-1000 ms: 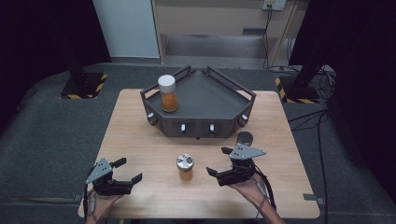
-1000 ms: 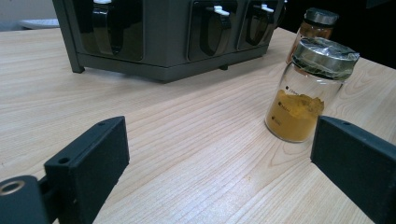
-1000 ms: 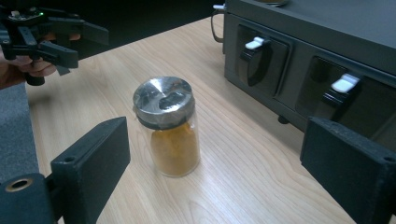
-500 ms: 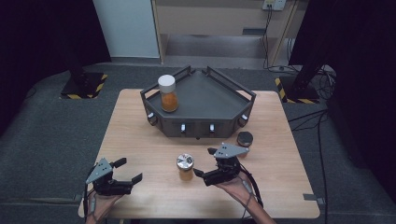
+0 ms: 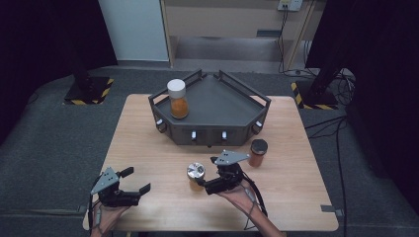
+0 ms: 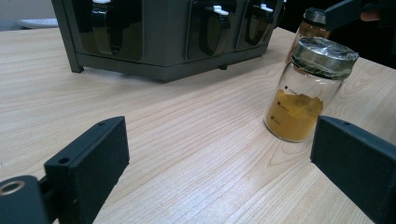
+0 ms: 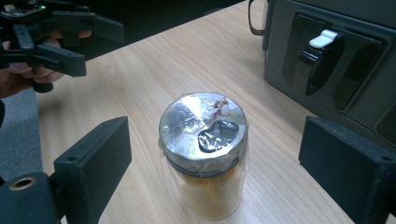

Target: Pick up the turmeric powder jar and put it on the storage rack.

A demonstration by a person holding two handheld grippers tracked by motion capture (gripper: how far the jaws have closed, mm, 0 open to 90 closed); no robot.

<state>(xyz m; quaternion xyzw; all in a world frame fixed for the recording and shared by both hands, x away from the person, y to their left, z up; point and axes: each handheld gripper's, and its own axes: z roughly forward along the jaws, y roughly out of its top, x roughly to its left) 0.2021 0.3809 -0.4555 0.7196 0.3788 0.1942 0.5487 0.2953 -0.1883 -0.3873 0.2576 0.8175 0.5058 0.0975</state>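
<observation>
The jar is stood on the table, framed between the wide-spread jaws of the right gripper. The left gripper is held wide too, well apart, before the tray.

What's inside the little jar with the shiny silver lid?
The jar holds orange-yellow powder, filling about its lower half; the glass above looks empty. Crinkled plastic wrap covers the silver lid, which hides the opening underneath.

High view overhead, facing forward; both tongs views low, close, sharing foil-capped jar.
</observation>
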